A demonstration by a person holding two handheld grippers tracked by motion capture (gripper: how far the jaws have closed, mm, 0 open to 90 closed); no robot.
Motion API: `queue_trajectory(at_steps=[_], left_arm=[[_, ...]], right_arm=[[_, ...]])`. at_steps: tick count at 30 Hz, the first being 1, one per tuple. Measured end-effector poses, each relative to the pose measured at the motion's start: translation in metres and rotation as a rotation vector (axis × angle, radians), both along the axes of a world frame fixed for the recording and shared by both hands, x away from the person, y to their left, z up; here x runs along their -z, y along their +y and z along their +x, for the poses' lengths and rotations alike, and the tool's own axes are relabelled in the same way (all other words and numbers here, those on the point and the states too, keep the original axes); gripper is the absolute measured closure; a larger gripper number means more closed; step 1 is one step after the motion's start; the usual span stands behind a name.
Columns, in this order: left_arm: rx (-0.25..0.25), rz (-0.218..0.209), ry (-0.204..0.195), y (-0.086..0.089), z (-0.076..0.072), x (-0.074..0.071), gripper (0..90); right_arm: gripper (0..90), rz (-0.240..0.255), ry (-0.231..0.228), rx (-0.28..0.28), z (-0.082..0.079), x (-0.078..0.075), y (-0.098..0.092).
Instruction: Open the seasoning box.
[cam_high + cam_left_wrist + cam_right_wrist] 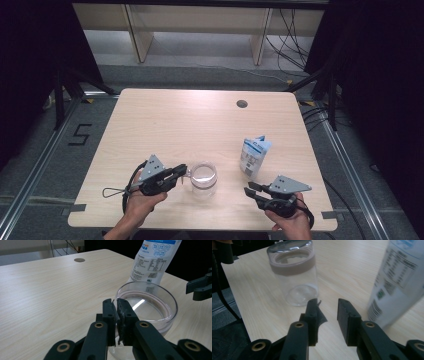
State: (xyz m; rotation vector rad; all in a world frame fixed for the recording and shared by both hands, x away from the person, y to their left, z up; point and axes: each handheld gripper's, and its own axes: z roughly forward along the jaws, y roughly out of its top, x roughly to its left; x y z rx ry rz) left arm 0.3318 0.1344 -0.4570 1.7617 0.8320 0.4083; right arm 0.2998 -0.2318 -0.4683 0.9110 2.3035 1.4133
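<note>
Table (165,125) of pale wood grain is the biggest thing I see, with a round dark hole (242,104) near its far edge. On its right half stands a white and blue pouch (254,156), upright and leaning slightly; its back panel carries small printed text and a code square, too fine for me to read. Near the front edge sits the clear glass jar (203,178), mouth up, long axis vertical, with a brownish band around the inside of its rim. My left gripper (181,171) has its jaws clamped on the near wall of that rim. My right gripper (248,188) hangs off to the jar's right, near the pouch, jaws parted with nothing between them.
</note>
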Motion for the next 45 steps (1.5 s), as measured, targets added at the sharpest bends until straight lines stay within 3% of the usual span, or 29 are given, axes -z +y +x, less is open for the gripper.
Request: queue_trajectory(at_steps=[2,4,8,13,14,17,18,22,24,29,37,39,45], left_arm=[[-0.002,0.000,-0.001,0.000,0.000,0.000,84.7],[-0.002,0.001,-0.002,0.000,0.000,0.000,84.6],[-0.004,-0.005,0.002,0.000,0.000,0.001,84.7],[-0.009,-0.015,0.007,0.000,0.000,0.001,84.7],[-0.008,-0.015,0.006,0.001,0.000,0.001,84.7],[-0.009,-0.016,0.006,0.001,-0.001,0.001,84.7],[-0.009,-0.018,0.005,0.001,0.000,0.002,84.7],[-0.016,-0.021,-0.001,0.000,-0.001,0.002,84.8],[-0.025,-0.037,0.017,0.000,-0.001,0.003,84.8],[-0.019,-0.029,0.007,0.001,-0.001,0.003,84.8],[-0.022,-0.042,0.011,0.001,-0.001,0.004,84.9],[-0.032,-0.045,0.020,0.001,-0.002,0.005,85.1],[-0.024,-0.052,0.015,0.003,0.000,0.006,85.4]], right_arm=[[77.9,0.002,0.005,-0.041,0.003,-0.001,0.011],[78.5,-0.005,-0.022,-0.041,0.006,-0.001,0.014],[82.0,-0.014,-0.024,-0.083,0.015,0.000,0.029],[83.4,-0.019,-0.013,-0.086,0.018,-0.002,0.036],[84.5,-0.030,-0.036,-0.090,0.020,-0.002,0.038],[85.5,-0.037,-0.019,-0.102,0.021,-0.002,0.041],[86.1,-0.028,-0.039,-0.119,0.023,-0.001,0.045],[86.6,-0.047,-0.030,-0.132,0.024,-0.002,0.051],[86.6,-0.043,-0.038,-0.122,0.025,-0.001,0.053],[87.1,-0.033,-0.021,-0.148,0.027,-0.001,0.058],[87.7,-0.047,-0.044,-0.155,0.029,-0.003,0.067],[87.8,-0.045,-0.024,-0.152,0.029,-0.004,0.068],[87.8,-0.040,-0.019,-0.158,0.029,-0.006,0.072]])
